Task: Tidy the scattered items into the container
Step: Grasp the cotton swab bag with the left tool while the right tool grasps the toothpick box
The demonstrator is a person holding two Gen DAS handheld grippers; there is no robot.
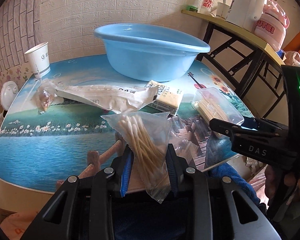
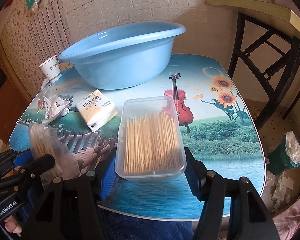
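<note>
The left gripper (image 1: pixel 149 172) pinches the bag of cotton swabs (image 1: pixel 144 138) just above the counter (image 1: pixel 50 136); lift it clear over the blue basin (image 1: pixel 150 54) rim before letting go. The right gripper (image 2: pixel 150 172), fingers spread, straddles the toothpick box (image 2: pixel 152 138); close squarely on its sides

One blue basin (image 1: pixel 150 46), one paper cup (image 1: pixel 39 60), one toothpick box (image 2: pixel 150 136), one tissue pack (image 2: pixel 97 109)

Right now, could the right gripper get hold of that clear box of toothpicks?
Probably yes. The right gripper already has its jaws on either side of the clear box of toothpicks, nothing lies between them, and the lid is on. Whether the pads are pressing yet is unclear.
</note>
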